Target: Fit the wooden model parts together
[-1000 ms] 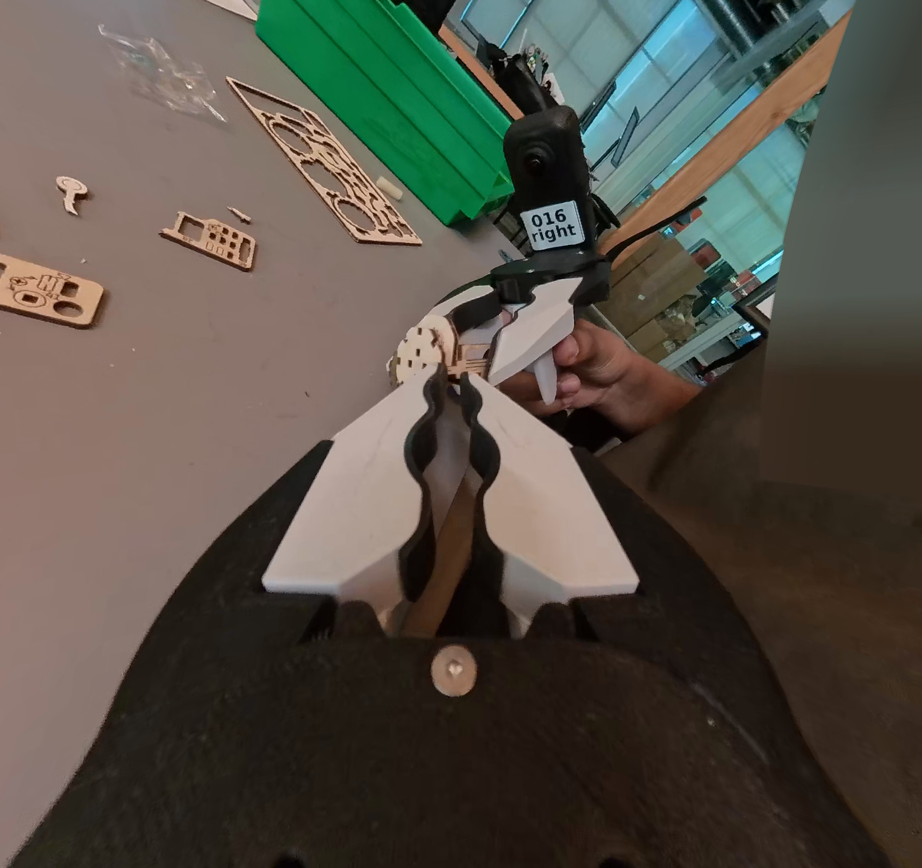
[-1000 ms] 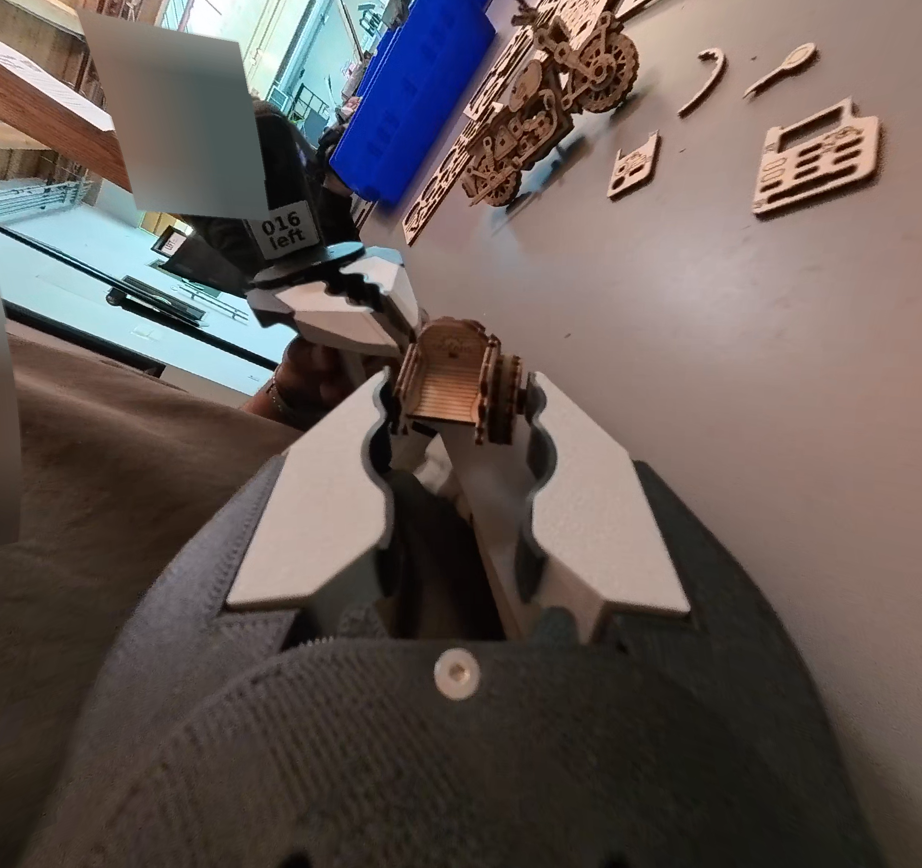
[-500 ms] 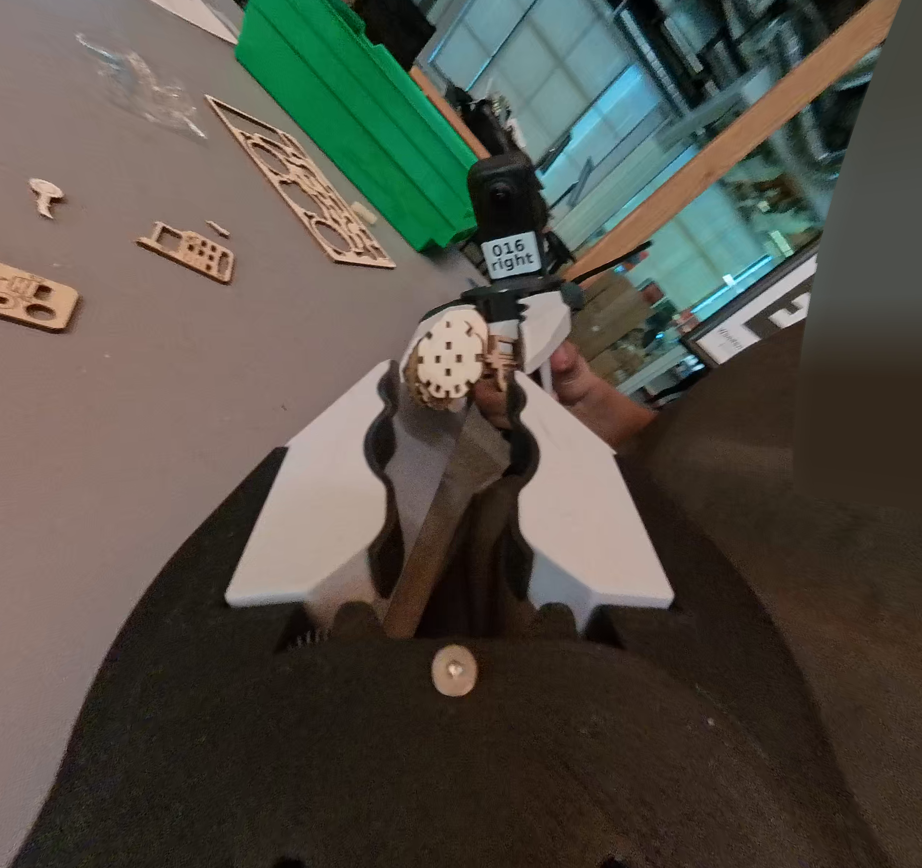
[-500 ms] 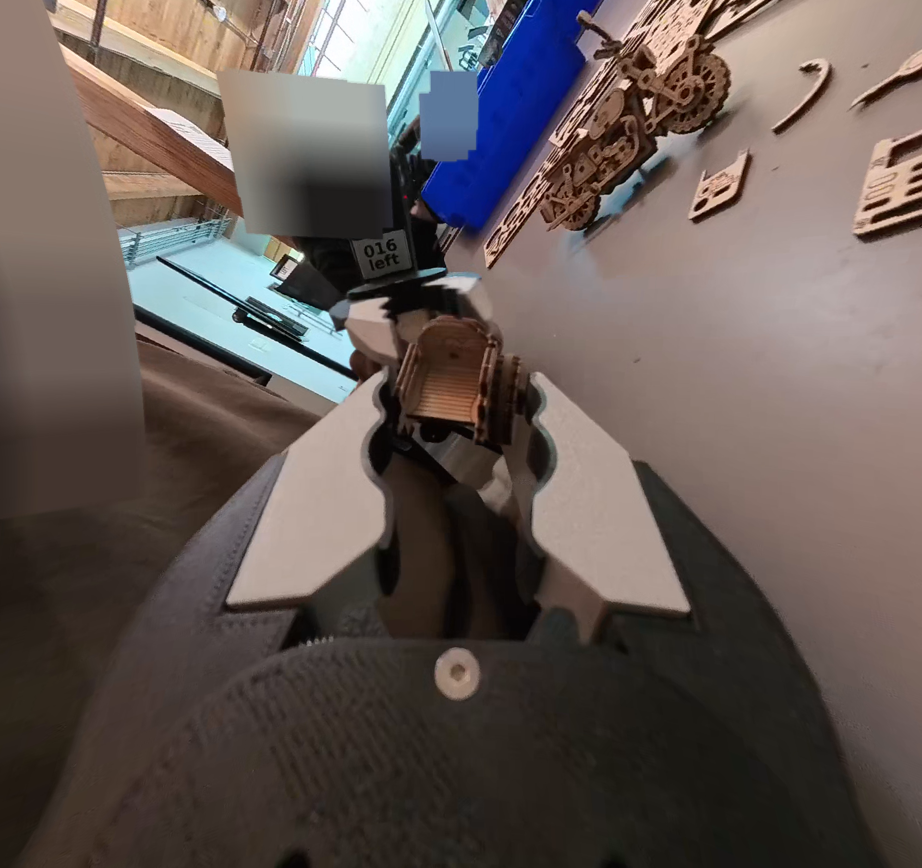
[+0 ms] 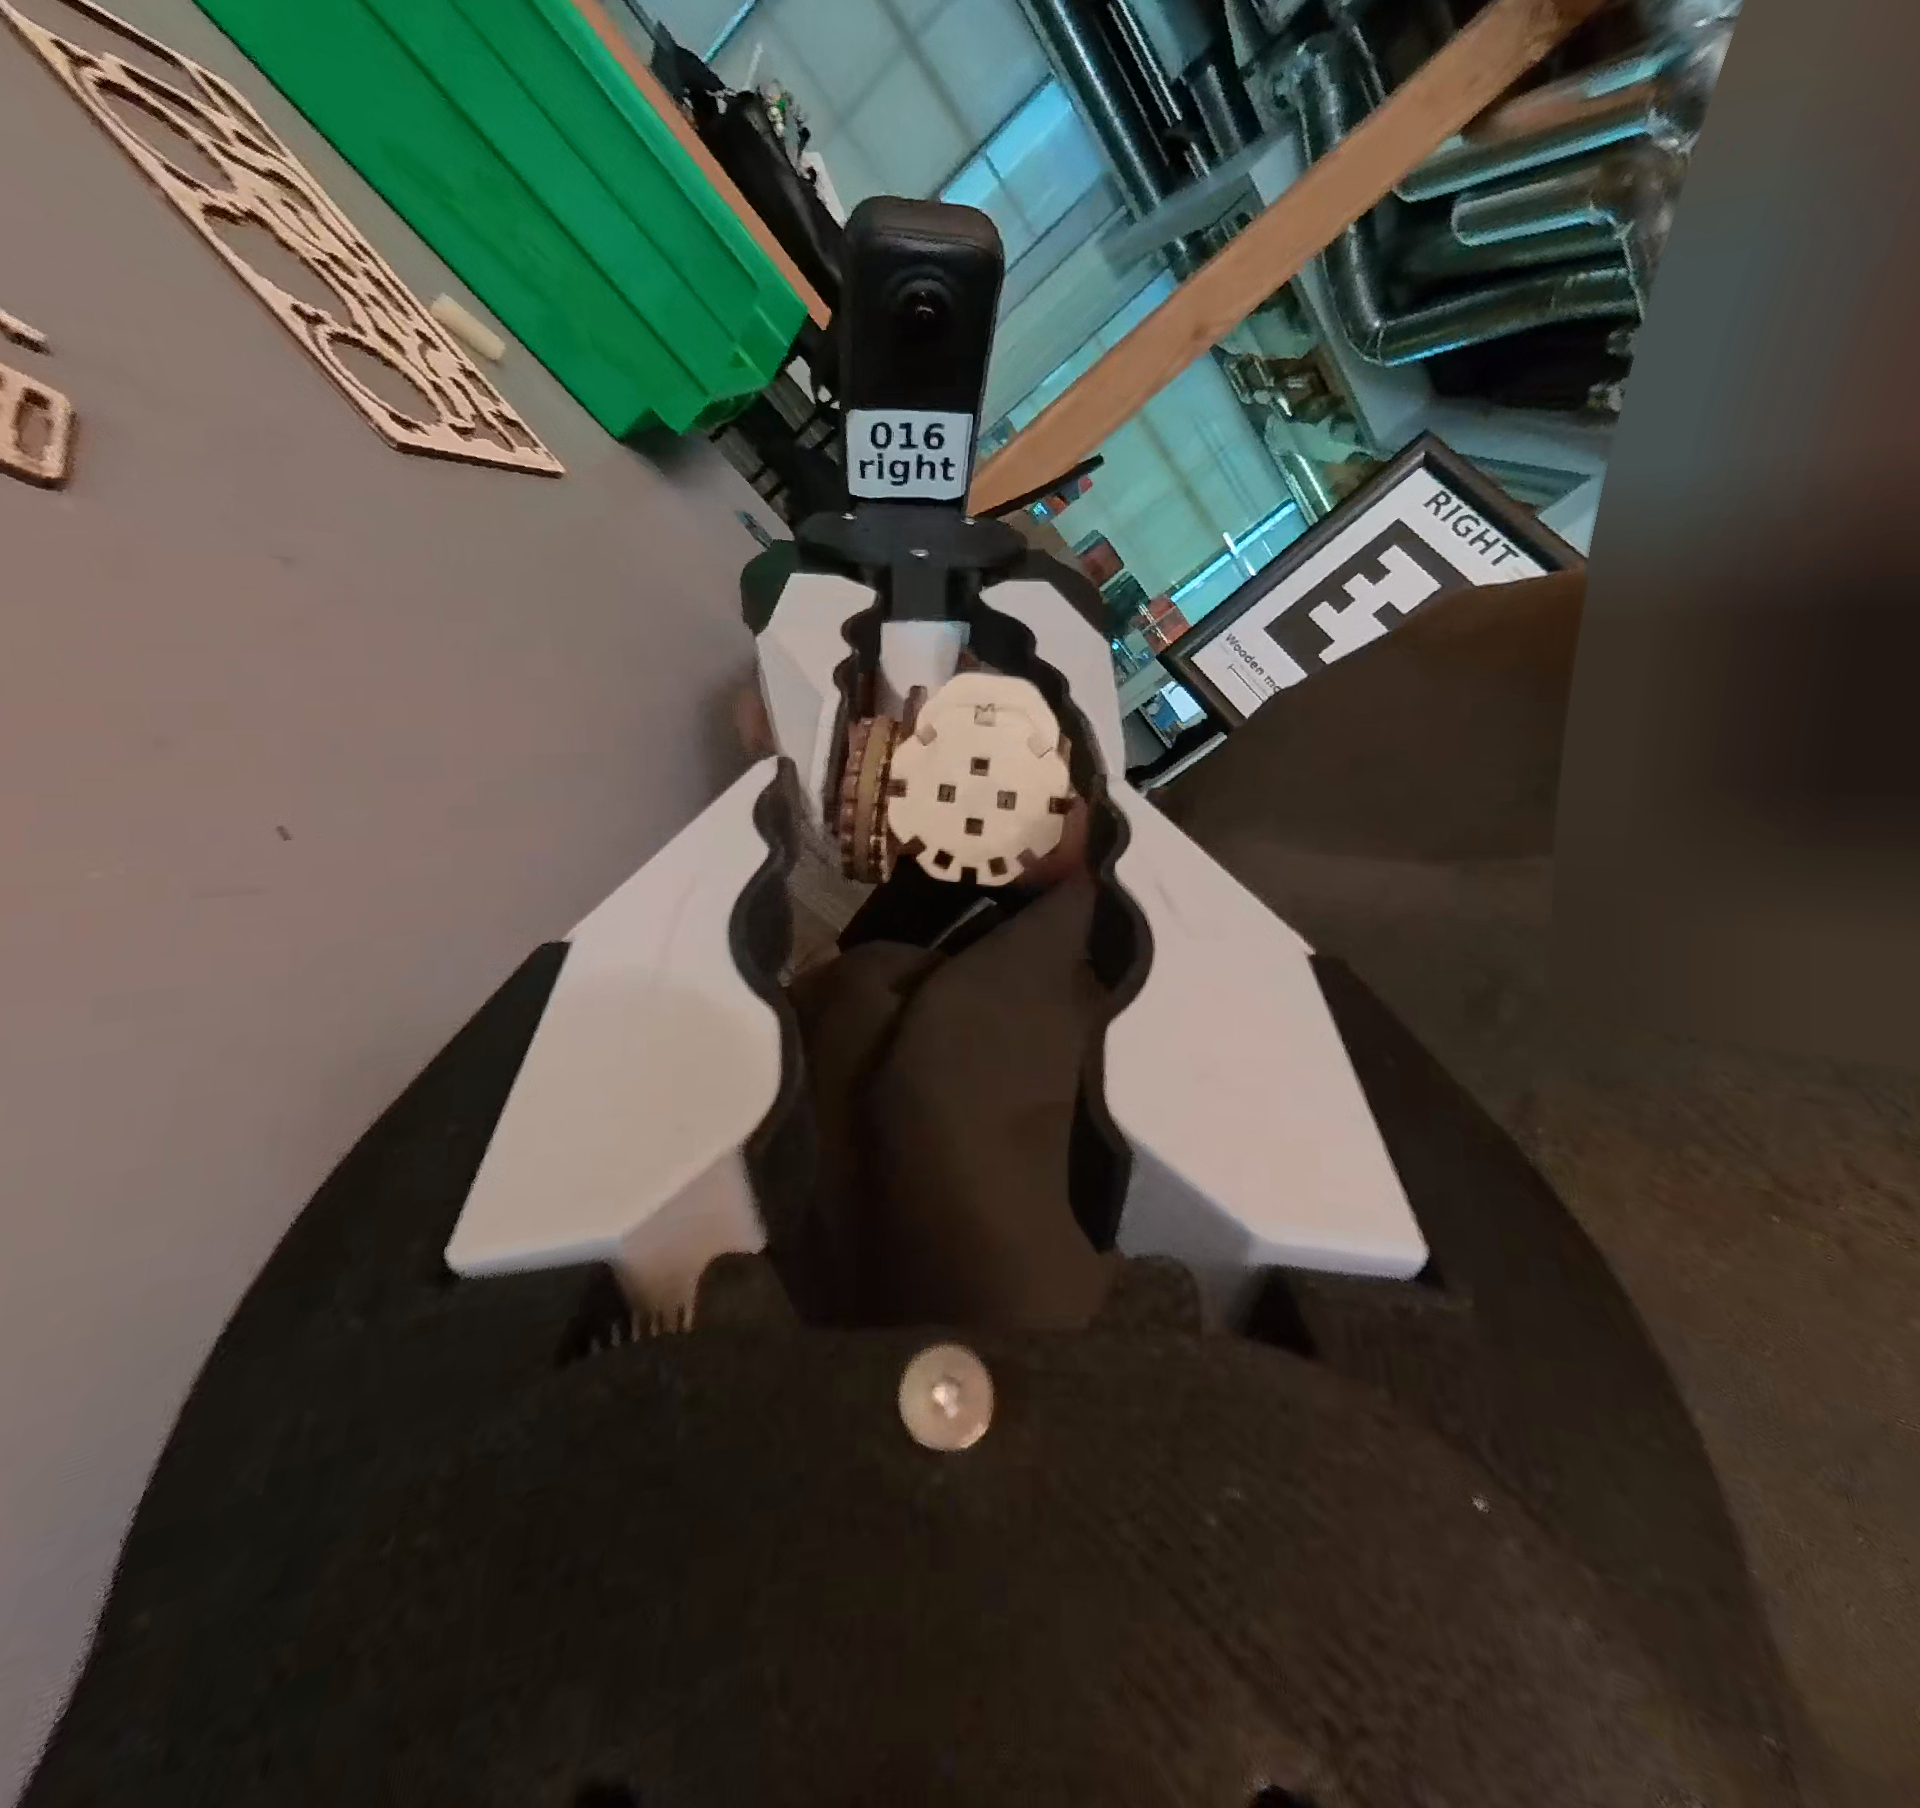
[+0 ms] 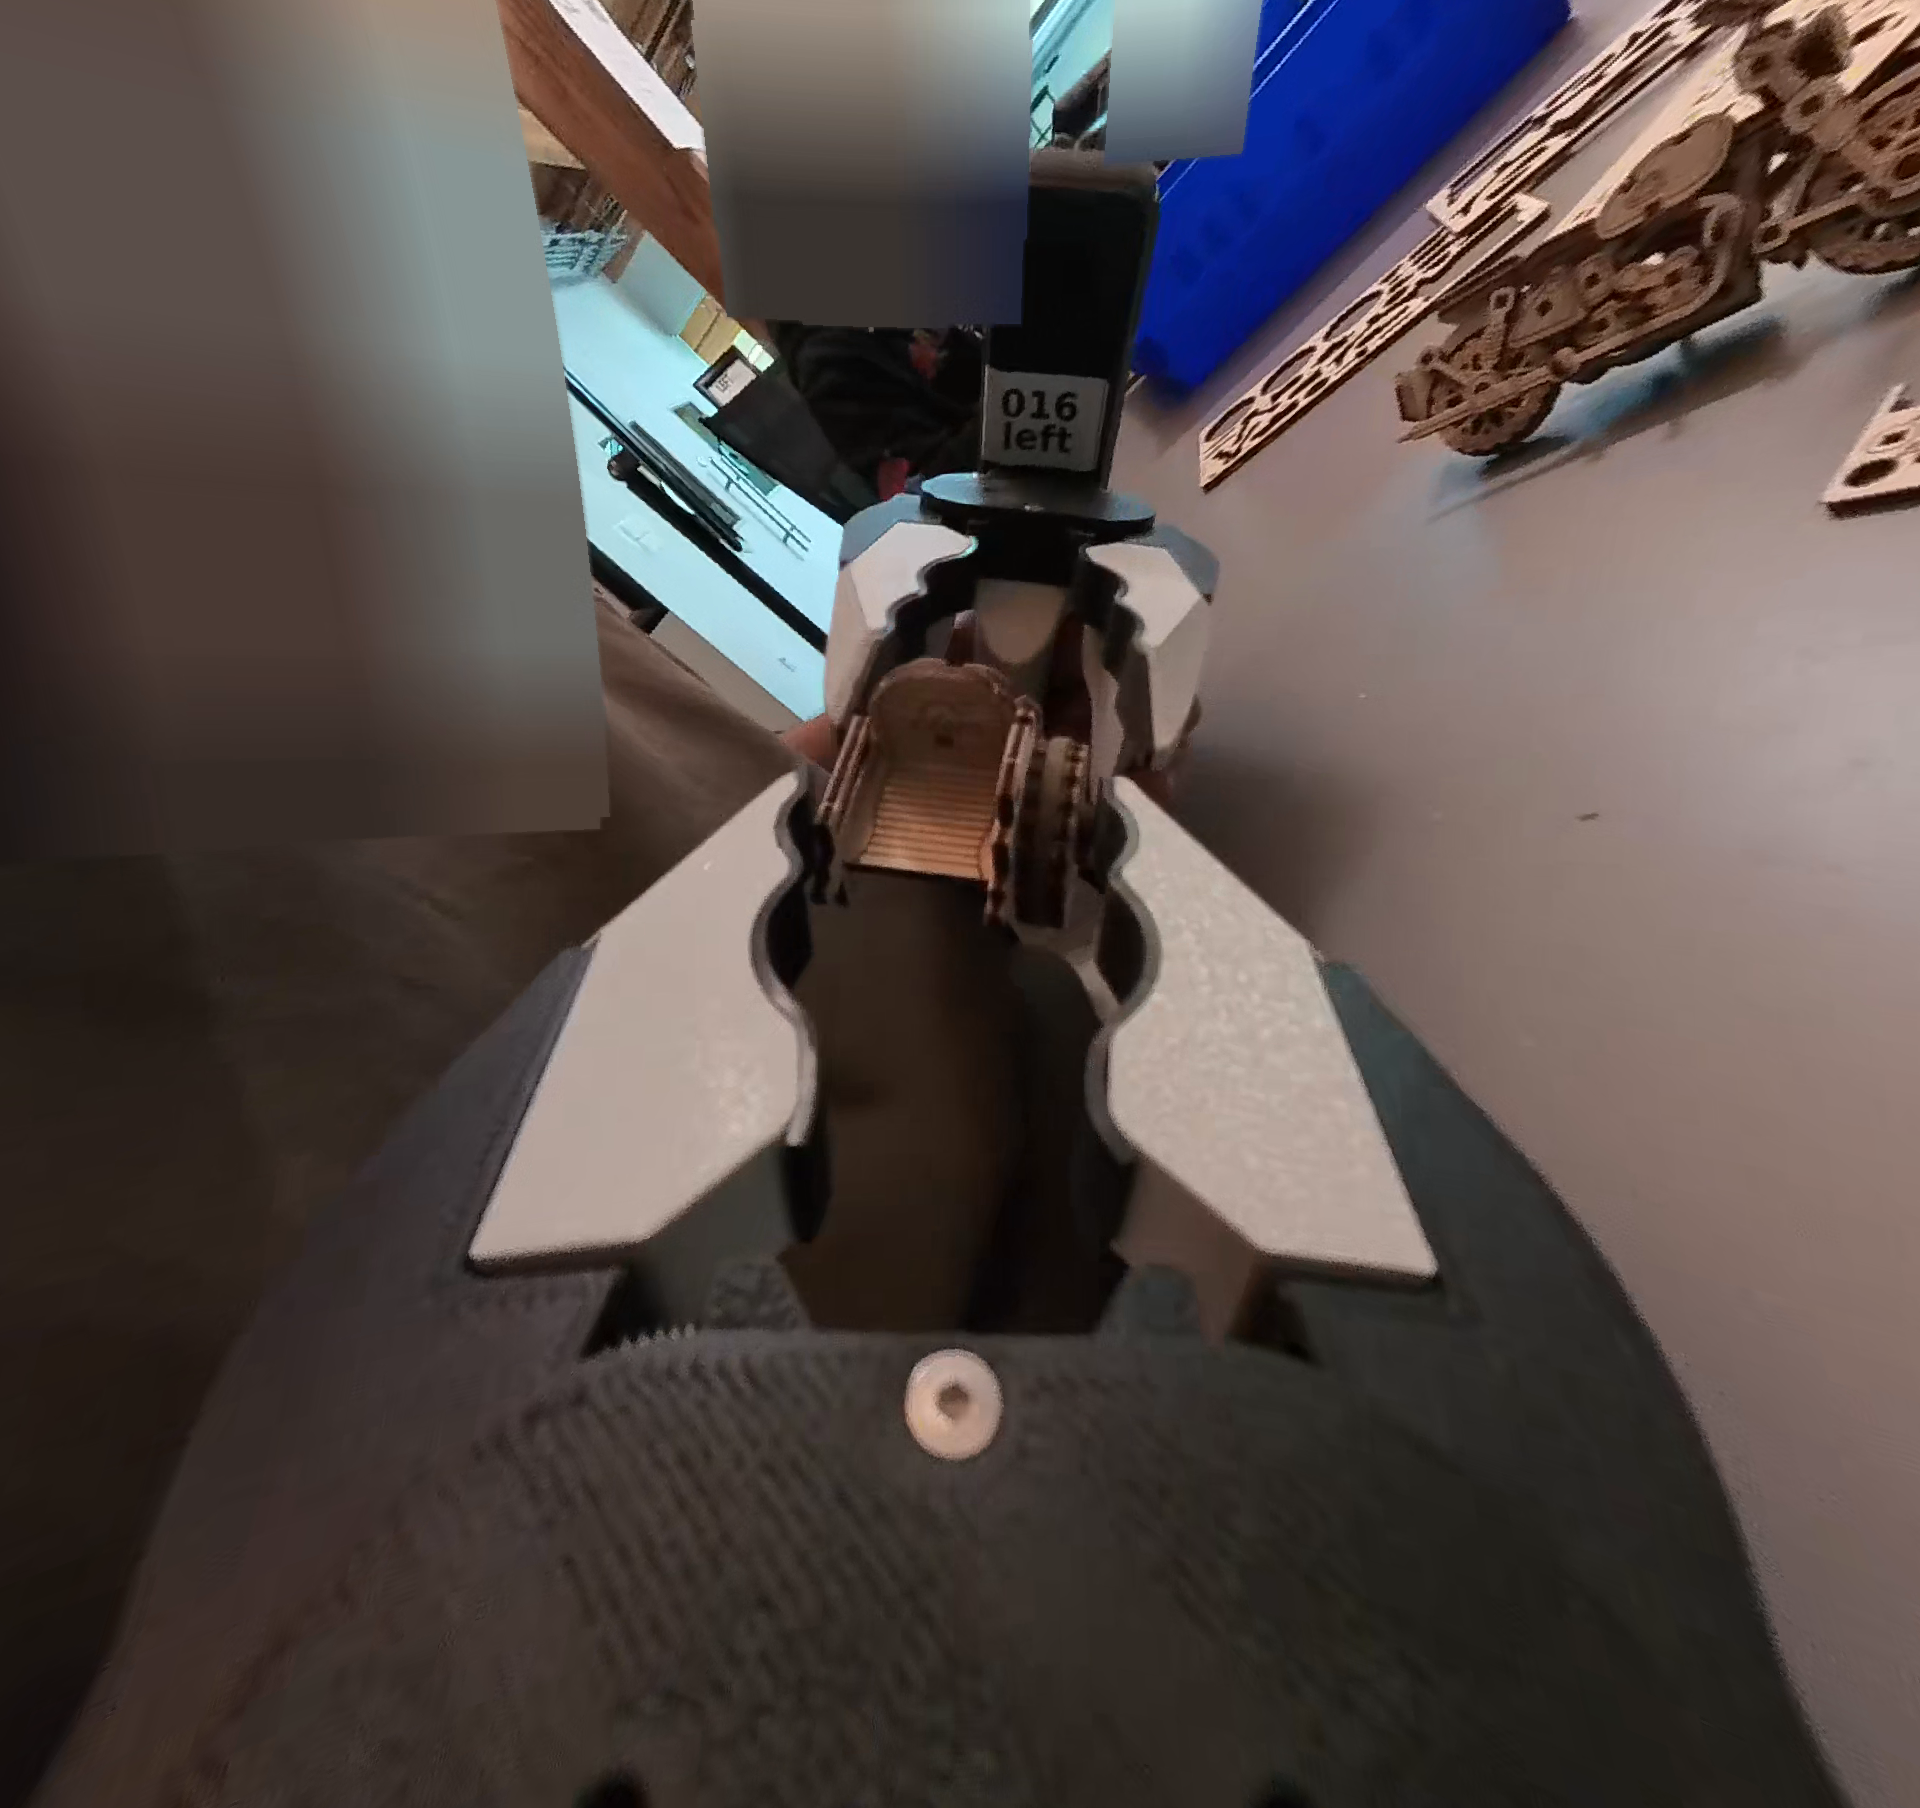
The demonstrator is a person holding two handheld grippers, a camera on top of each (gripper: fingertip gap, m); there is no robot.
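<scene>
Clamping a ribbed plywood model (image 6: 940, 802), the right claw (image 6: 951, 823) holds it off the grey table (image 6: 1558, 823); its pale notched disc (image 5: 982, 792) sits between the left claw's (image 5: 940, 813) parted white fingers, contact unclear. Nearby stands a lattice-cut wooden motorcycle (image 6: 1662, 200).

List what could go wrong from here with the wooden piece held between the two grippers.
1. The wooden piece hangs in the air off the table, pinched only at the tips of the right gripper; a slip would likely drop it.
2. The left gripper is open around its round slotted face; closing off-centre could twist the piece.
3. Its thin side walls look fragile, so hard squeezing might crack them.
</scene>
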